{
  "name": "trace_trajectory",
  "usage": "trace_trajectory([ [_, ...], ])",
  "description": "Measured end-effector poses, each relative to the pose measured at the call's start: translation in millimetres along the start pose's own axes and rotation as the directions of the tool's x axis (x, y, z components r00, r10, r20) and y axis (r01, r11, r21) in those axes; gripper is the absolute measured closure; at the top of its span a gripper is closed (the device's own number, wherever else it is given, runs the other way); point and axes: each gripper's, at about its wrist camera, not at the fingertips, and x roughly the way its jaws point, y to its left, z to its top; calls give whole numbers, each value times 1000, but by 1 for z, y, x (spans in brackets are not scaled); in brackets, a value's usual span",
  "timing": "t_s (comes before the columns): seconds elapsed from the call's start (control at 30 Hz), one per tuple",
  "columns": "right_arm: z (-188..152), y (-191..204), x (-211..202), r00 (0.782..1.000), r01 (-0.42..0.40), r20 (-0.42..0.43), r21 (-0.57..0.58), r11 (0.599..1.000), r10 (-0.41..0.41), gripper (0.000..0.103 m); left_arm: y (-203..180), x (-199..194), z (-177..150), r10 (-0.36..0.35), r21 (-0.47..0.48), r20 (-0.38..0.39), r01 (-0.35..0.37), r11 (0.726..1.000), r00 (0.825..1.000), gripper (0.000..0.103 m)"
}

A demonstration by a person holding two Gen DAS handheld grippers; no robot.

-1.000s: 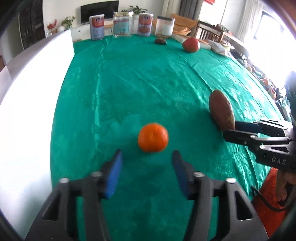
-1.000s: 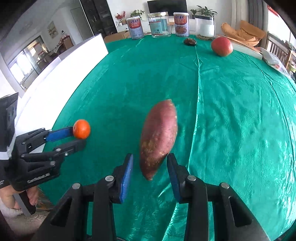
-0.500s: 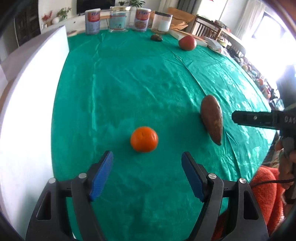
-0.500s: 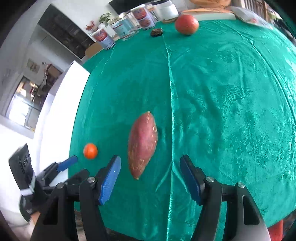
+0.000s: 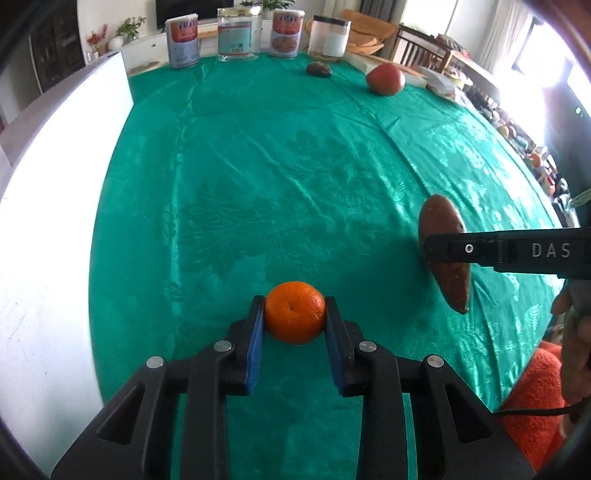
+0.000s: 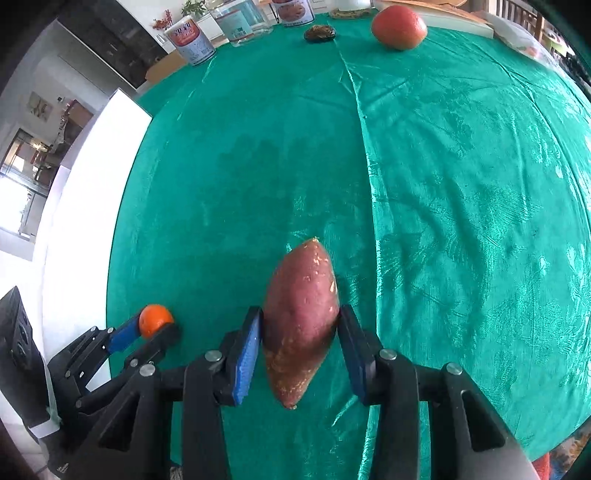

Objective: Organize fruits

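Gripping now on both sides. Left gripper [image 5: 294, 316] is closed on the mandarin [image 5: 294, 312], low centre of the left wrist view; blue pads [image 5: 255, 332] press its two flanks at the widest girth, fruit apparently resting on the green tablecloth [image 5: 295, 166].

Right gripper [image 6: 300, 338] — jaws closing around the sweet potato [image 6: 301, 317], low centre of the right wrist view. The left pad sits against the skin; the right pad looks to be touching too, though shadow hides the seam.

Handling, judged:
- Mandarin: light, round, thin soft peel. Hold at the equator with modest force; a hard squeeze would bruise it.
- Sweet potato: heavier, stiff, tapered at both ends. The pads straddle the thick midsection, which seems right — a grip nearer a tip would let it pivot or slide out.

Far upper part of both views: an apple [image 6: 399, 26] and a small dark object [image 6: 319, 33], well apart from the grippers, near a row of cans [image 5: 183, 40].
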Motion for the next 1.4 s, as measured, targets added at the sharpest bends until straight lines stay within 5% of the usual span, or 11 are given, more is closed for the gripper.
trace_trajectory([
  [0.13, -11, -1, -22, 997, -52, 53, -19, 998, 53, 62, 1, -28, 1, -40, -15, 45, 41, 999, 998, 73],
  [0.37, -23, 4, -52, 990, -93, 96, -70, 993, 100, 62, -6, -49, 7, 55, 35, 99, -59, 998, 994, 73],
  [0.73, -26, 11, -50, 993, -77, 83, -68, 995, 83, 62, -6, -55, 9, 91, 52, 124, -98, 994, 988, 73],
  [0.8, -23, 15, -50, 994, -68, 86, -75, 995, 74, 62, -2, -58, 9, 44, 27, 110, -47, 999, 993, 73],
  [0.87, -23, 23, -56, 992, -78, 89, -89, 993, 86, 62, 11, -71, 11, -87, -48, 83, 92, 995, 993, 73],
  [0.93, -19, 43, -67, 987, -116, 93, -124, 986, 128, 62, 27, -99, 13, -199, -106, 94, 209, 972, 975, 73],
  [1.03, -10, 88, -88, 972, -186, 104, -212, 959, 211, 62, 55, -151, 19, -242, -136, 169, 266, 954, 955, 73],
  [1.2, -4, 201, -113, 933, -298, 60, -419, 858, 354, 62, 138, -213, 20, -33, -229, 255, 94, 969, 966, 73],
  [1.27, -9, 247, -103, 922, -342, -6, -477, 810, 386, 62, 181, -212, 6, 78, -313, 204, -10, 950, 976, 73],
  [1.4, -38, 318, -56, 934, -341, -123, -584, 736, 336, 62, 242, -185, -35, 178, -428, 47, -141, 893, 983, 73],
])
